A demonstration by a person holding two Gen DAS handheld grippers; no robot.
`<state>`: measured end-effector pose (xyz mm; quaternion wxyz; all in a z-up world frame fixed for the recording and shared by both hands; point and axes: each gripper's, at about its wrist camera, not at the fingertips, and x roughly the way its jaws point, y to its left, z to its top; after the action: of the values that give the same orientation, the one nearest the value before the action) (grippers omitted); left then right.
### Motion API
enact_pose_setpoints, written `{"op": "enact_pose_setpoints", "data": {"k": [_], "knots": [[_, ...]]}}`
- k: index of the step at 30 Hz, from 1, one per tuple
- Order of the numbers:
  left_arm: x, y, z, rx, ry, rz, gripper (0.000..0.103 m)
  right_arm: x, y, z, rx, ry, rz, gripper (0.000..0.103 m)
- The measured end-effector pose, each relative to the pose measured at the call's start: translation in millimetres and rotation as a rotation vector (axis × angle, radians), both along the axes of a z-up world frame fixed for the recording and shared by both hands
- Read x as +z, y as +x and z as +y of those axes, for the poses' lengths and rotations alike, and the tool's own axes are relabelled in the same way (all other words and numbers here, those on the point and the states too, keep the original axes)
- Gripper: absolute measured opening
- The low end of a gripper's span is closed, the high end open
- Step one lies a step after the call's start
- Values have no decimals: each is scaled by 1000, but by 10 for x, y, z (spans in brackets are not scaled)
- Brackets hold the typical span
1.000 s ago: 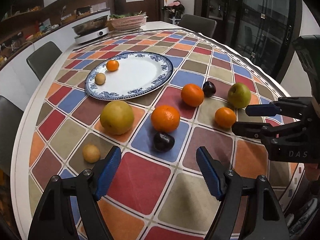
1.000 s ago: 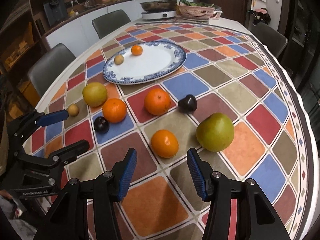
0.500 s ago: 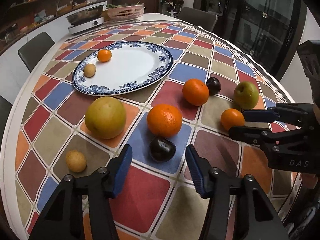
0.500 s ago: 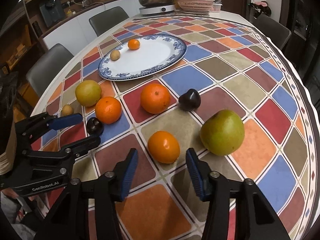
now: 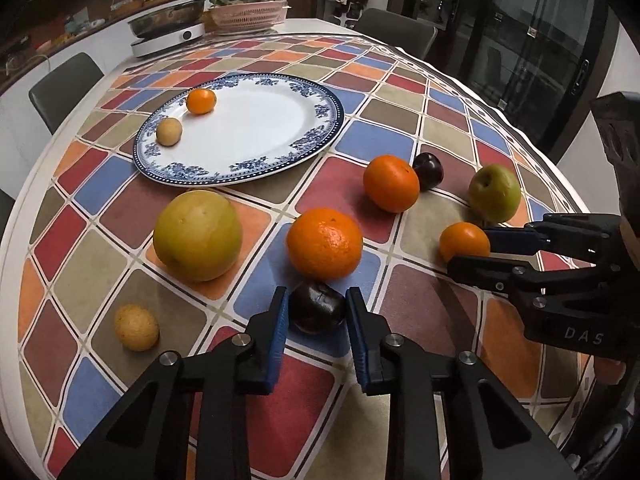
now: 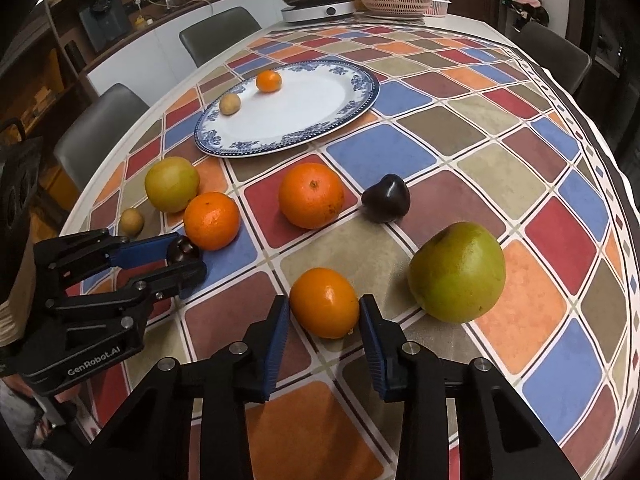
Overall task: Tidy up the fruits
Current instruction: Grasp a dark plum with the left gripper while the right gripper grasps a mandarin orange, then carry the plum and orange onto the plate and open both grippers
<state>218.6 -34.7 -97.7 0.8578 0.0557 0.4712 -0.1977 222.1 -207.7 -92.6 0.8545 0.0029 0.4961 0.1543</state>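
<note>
Counter (image 5: 400, 152) under a checked cloth, everything sits on it. Blue-rimmed plate (image 5: 320, 136) is far ahead of both tongs, a small mandarin (image 5: 201, 101) and a small tan fruit (image 5: 169, 131) already on it.

Loose fruit, big to small: yellow-green grapefruit-size fruit (image 5: 198, 235) ahead-left of my left tongs (image 5: 316, 312); green apple (image 6: 458, 272) just right of my right tongs (image 6: 325, 312); two oranges (image 5: 325, 249) (image 5: 391, 183) between the tongs and the plate; a second dark plum (image 6: 386, 198) further ahead; a small tan fruit (image 5: 136, 327) left of the left tongs.

Left tongs: have just been closing, now narrow, clamped on the dark plum (image 5: 317, 306). Roundish, no long axis to speak of. Still resting on the cloth.

Right tongs: also just been closing, the small orange (image 6: 324, 303) sits between the pads, both pads against its sides as far as I can see. Not lifted.

Key relation: plate lies straight ahead and up-counter from both; the left tongs look nearer it. An orange sits directly ahead of the plum, so I'd lift before carrying.

Hard to tell: pad contact on the plum's underside, and the pink basket (image 5: 248, 16) contents at the far edge.
</note>
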Motion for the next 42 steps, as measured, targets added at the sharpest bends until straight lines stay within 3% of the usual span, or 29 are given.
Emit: {"op": "enact_pose_setpoints", "data": {"k": [9,22,42], "knots": [[94,-93,29,15,-7,-19,28,72,-62,27,21,-1,-25,36],[544,-244,37,32,-40,-113,28,446,-180,69,56,70,-100,36],[1151,3,82,48,-35,-245,28,1128,69,130,106,115,-248,36]]}}
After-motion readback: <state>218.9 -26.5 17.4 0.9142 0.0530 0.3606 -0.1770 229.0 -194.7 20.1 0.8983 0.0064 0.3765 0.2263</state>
